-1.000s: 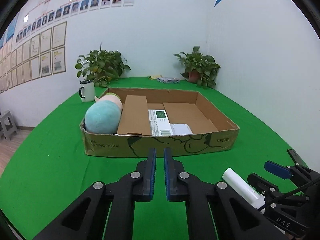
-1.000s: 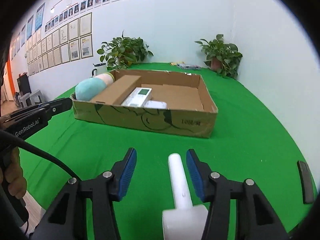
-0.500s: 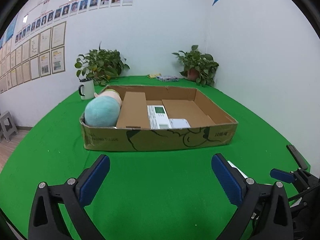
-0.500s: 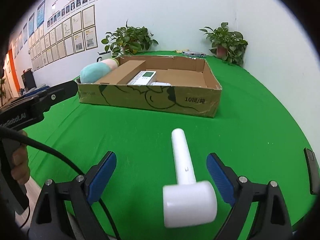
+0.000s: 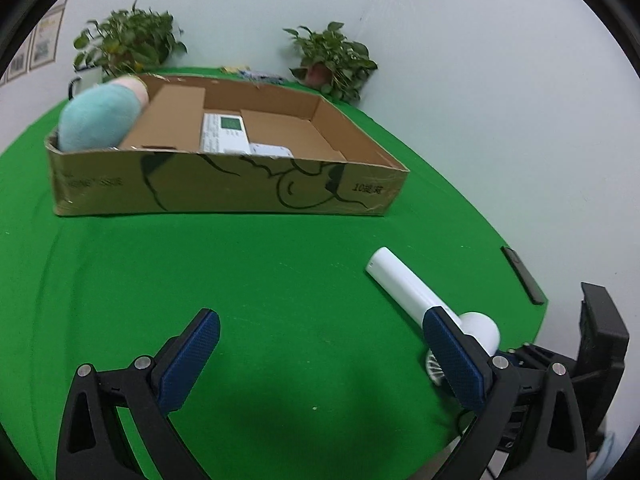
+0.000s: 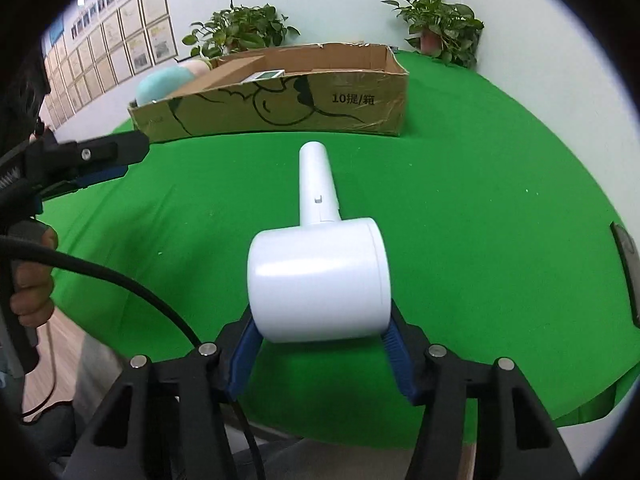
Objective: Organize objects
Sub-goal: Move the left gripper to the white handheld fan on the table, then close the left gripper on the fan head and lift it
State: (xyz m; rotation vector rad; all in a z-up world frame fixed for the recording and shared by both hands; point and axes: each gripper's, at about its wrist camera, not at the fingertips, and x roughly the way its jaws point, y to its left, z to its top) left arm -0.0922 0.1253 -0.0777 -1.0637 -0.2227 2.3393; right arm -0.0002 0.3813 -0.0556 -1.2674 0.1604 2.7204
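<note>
A white handheld fan lies on the green table, its handle pointing at the cardboard box. My right gripper has its blue pads against both sides of the fan's round head. The fan also shows in the left wrist view, to the right of my left gripper, which is wide open and empty above the cloth. The box holds a teal plush, a brown carton and a white device with a green screen.
A dark remote lies near the table's right edge, also seen in the right wrist view. Two potted plants and a mug stand behind the box. The left gripper shows at the left of the right wrist view.
My left gripper opened from shut and swung toward the fan. My right gripper opened wider, drew back along the handle and closed in around the fan's head.
</note>
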